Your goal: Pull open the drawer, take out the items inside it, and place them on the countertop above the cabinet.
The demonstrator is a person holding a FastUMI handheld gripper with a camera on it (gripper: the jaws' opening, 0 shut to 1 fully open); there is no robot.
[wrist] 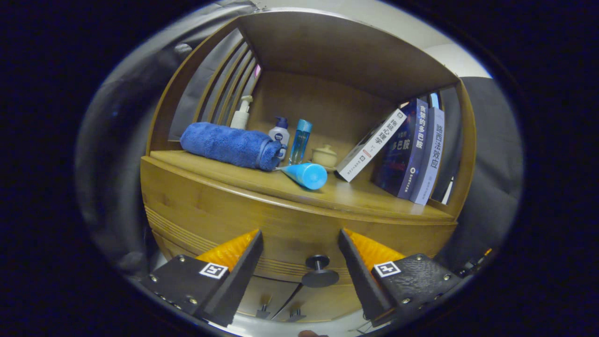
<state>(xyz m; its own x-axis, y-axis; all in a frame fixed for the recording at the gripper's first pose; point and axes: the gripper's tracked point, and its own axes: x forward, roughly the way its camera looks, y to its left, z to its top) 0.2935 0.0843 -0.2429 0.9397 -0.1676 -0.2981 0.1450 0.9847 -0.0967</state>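
Note:
A wooden cabinet has a closed drawer with a dark round knob on its front. My gripper is open, and the knob sits between the two fingers, a little nearer than their tips, touched by neither. Above the drawer runs the countertop. On it lie a rolled blue towel and a blue tube on its side. The drawer's inside is hidden.
At the back of the countertop stand a white pump bottle, a small white bottle, a tall blue bottle and a small lidded jar. Three books lean at the right. Lower cabinet doors with small knobs sit below.

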